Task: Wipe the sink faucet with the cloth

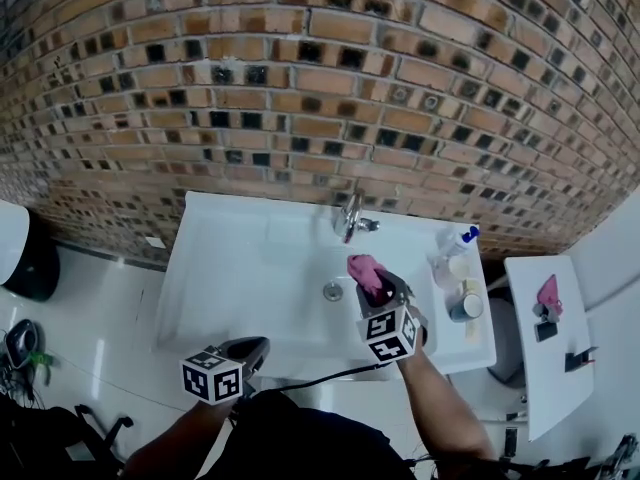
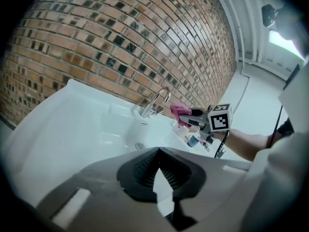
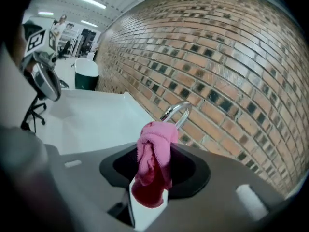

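Note:
A chrome faucet (image 1: 349, 215) stands at the back of the white sink (image 1: 230, 258), against the brick wall. My right gripper (image 1: 378, 286) is over the basin, shut on a bunched pink cloth (image 1: 365, 268) a short way in front of the faucet and not touching it. In the right gripper view the cloth (image 3: 150, 173) hangs from the gripper (image 3: 153, 151), with the faucet (image 3: 177, 111) just beyond. My left gripper (image 1: 250, 350) hovers at the sink's front edge, shut and holding nothing (image 2: 158, 151). From there I see the faucet (image 2: 155, 100) and the cloth (image 2: 179, 114).
A spray bottle (image 1: 455, 243) and a small can (image 1: 465, 306) stand on the sink's right ledge. The drain (image 1: 332, 291) lies below the cloth. A white side table (image 1: 548, 338) with small items stands at the right, and a dark bin (image 1: 30, 258) at the left.

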A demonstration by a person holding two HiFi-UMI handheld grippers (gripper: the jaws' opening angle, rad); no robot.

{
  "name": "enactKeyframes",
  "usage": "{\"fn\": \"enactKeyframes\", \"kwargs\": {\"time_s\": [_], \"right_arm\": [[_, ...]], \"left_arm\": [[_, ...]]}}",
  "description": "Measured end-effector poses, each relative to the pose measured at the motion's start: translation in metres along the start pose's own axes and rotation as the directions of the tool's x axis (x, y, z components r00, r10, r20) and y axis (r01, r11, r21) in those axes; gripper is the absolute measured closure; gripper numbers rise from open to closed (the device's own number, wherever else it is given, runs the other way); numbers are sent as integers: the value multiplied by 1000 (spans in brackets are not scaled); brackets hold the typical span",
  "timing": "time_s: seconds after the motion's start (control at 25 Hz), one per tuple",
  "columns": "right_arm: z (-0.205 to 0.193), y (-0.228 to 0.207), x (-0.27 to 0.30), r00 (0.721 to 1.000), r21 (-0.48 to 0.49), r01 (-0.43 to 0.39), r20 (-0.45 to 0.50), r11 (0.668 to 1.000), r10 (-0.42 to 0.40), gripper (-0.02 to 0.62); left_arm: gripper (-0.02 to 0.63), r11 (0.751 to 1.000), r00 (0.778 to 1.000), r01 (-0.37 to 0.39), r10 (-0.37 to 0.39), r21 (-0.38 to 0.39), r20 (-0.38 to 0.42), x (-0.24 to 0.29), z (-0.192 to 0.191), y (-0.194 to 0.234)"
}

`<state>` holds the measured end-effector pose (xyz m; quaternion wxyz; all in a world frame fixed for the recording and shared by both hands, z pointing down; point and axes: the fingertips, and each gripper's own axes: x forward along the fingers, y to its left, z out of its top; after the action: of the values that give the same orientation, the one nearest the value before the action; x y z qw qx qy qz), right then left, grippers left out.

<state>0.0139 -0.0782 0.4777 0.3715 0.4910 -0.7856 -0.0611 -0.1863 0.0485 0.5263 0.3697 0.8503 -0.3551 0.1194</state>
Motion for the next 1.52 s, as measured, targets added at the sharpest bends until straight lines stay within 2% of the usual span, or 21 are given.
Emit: {"fn": "enactKeyframes", "kwargs": {"time_s": [0.08,0.16,0.24,0.32,0.44,0.6,0.68,0.84,1.08,1.32,1.52], "right_arm": [[-19,1,-25,999,129,-42,15,991,40,430],[-34,6,-50,994,284,-107,58,953,94,430],[-44,13,-76,981,434,-188,131,881,145,430],[-50,18,-103,963,542,-256,212,800,164,430],[-57,20,-141,942,631,-311,305,711,142,430],[-75,31,-186,920,713,-369,369,597,130,430],[-87,41,-205,912,731,-395,383,557,145,430],[-108,59,-231,910,730,-408,375,548,178,430],[-138,71,-254,917,750,-396,356,530,181,431],[-145,73,-266,919,746,-388,357,541,167,433],[-146,74,-269,920,725,-381,358,574,159,437]], "left_arm": [[600,1000,1000,5,-5,9,5,4,-2,-13],[600,1000,1000,10,-11,24,12,8,-1,-26],[600,999,1000,17,-18,35,21,10,-2,-41],[600,999,999,23,-24,47,23,10,-5,-56],[600,997,1000,25,-26,66,11,9,-13,-72],[600,998,1000,7,-7,63,12,4,-25,-82],[600,998,1000,-4,3,60,12,3,-33,-85],[600,997,1000,-23,23,73,2,1,-47,-93],[600,997,999,-32,32,76,3,-1,-66,-111],[600,997,999,-31,30,69,11,-2,-79,-122],[600,997,999,-30,29,66,24,-2,-84,-129]]}}
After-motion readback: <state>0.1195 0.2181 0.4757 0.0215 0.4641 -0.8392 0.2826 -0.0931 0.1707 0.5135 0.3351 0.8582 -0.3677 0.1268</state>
